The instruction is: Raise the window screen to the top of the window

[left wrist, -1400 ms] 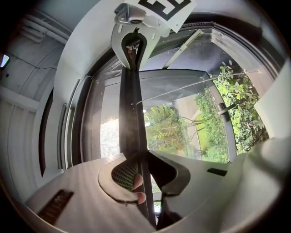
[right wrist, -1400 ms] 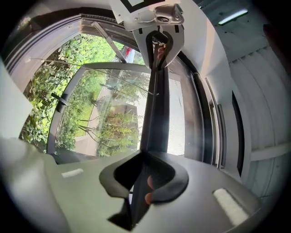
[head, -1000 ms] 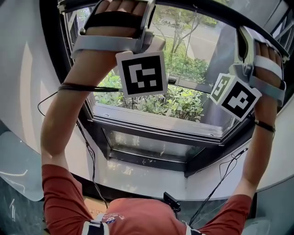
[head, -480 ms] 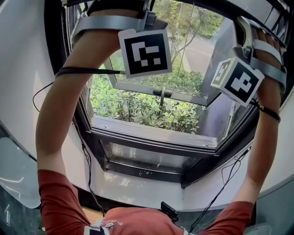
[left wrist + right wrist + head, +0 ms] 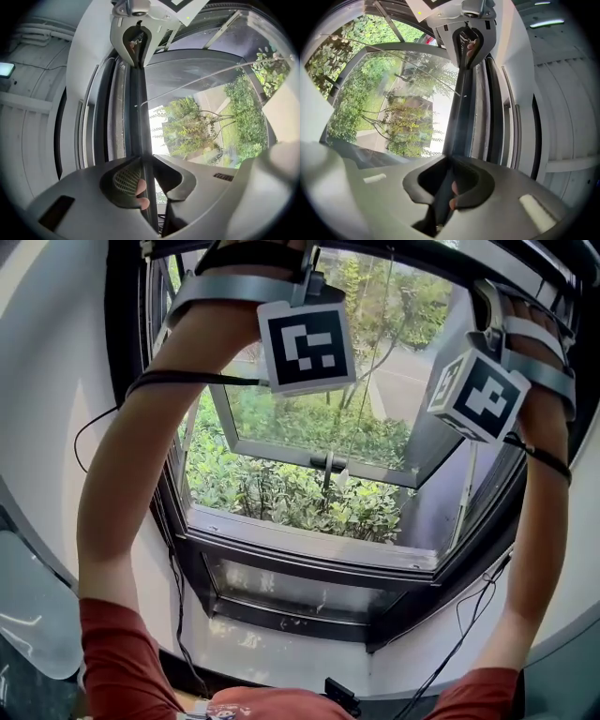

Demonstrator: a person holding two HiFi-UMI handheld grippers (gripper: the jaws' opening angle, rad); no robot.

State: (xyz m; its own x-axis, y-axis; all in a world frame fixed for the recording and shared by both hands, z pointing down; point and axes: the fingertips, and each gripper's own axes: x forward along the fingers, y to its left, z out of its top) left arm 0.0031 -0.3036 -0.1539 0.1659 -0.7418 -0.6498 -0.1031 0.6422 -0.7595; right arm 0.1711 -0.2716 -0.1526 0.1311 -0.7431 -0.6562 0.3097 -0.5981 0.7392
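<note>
The window screen's dark bottom bar (image 5: 139, 117) runs straight up the left gripper view, out from between the jaws of my left gripper (image 5: 145, 161), which is shut on it. In the right gripper view the same bar (image 5: 461, 108) leaves my right gripper (image 5: 452, 161), also shut on it. Each view shows the other gripper clamped on the bar's far end: the right one (image 5: 136, 33) and the left one (image 5: 471, 33). In the head view both arms reach overhead. The bar (image 5: 412, 259) arcs across the top edge, and the marker cubes (image 5: 307, 345) (image 5: 478, 395) hang below it.
Below the raised bar the window opening shows an outward-tilted glass sash (image 5: 281, 427) with a handle (image 5: 326, 463), and green shrubs beyond. The dark frame and sill (image 5: 309, 554) lie underneath. White wall flanks both sides. Thin cables (image 5: 178, 596) hang down by the frame.
Both hands have gone up with the screen bar. More of the open window and the sash shows beneath the arms. Both grips are unchanged.
</note>
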